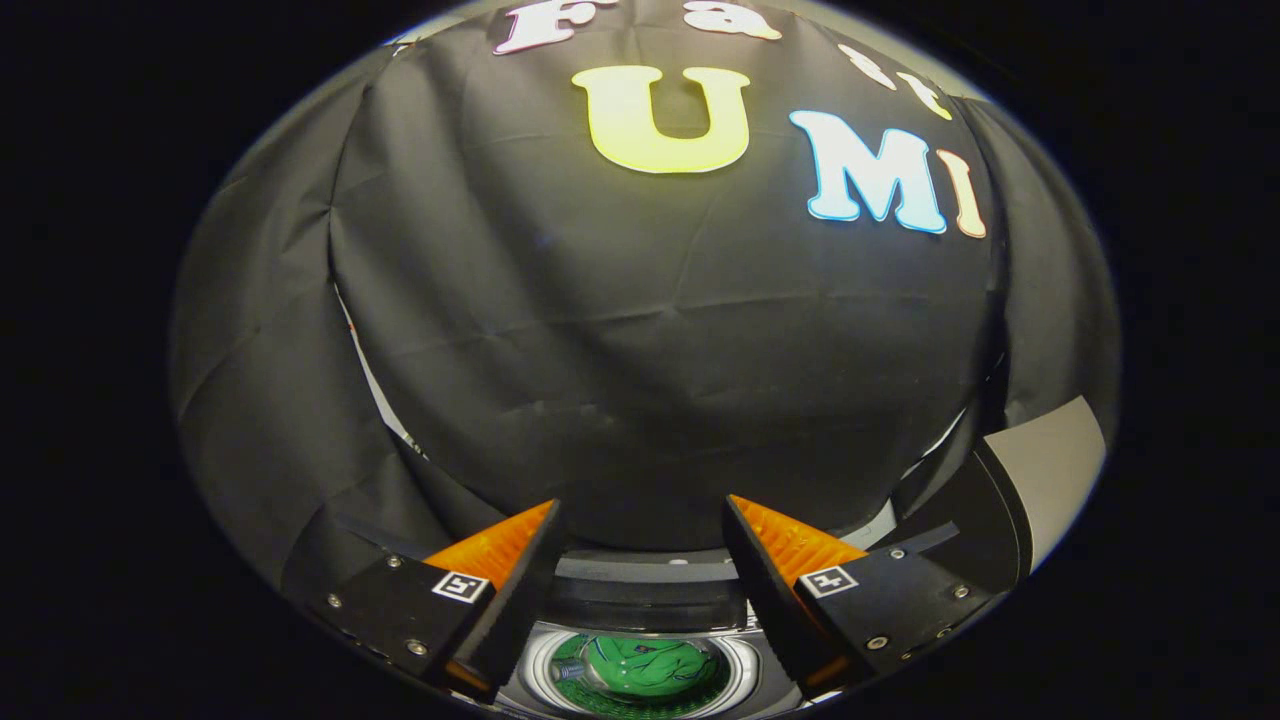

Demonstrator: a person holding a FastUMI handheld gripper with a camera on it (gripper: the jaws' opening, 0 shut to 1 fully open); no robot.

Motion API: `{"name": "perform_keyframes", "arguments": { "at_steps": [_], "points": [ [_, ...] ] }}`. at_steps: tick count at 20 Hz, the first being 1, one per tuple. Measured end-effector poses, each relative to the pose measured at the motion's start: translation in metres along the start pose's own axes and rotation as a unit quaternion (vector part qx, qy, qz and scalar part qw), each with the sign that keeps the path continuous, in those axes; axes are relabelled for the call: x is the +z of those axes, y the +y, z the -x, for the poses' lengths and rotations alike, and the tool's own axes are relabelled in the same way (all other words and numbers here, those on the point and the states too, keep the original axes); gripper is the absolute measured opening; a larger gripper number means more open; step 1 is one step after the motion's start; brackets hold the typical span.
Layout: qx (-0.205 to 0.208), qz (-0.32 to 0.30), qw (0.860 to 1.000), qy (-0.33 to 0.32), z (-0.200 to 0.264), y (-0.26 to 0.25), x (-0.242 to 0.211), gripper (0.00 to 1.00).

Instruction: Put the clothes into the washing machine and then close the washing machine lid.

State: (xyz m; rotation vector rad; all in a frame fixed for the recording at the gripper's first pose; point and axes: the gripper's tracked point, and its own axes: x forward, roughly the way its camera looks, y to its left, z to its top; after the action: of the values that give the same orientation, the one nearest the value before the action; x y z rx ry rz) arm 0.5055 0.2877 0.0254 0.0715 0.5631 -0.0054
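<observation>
Claw [640, 520] open — clothes [648, 664] in washing machine [640, 585].

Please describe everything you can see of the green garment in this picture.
The green garment lies bunched into a rounded lump inside the round drum of the washing machine. It looks like soft knitted cloth, with folds and a collar-like edge. It sits low between the fingers of the hand-held gripper, below them, and neither finger touches it. The fingers are spread open and hold nothing. The drum's pale rim encircles the garment.
</observation>
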Motion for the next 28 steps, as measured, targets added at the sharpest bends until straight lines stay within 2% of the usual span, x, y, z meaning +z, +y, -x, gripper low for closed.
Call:
{"name": "perform_keyframes", "arguments": {
  "at_steps": [14, 23, 28],
  "points": [
    [0.031, 0.003, 0.999, -0.021, 0.056, 0.008, -0.053, 0.97],
    [0.052, -0.003, 0.998, 0.020, 0.071, 0.016, -0.124, 0.95],
    [0.048, 0.009, 0.998, 0.039, 0.077, 0.014, -0.161, 0.95]
  ]
}}
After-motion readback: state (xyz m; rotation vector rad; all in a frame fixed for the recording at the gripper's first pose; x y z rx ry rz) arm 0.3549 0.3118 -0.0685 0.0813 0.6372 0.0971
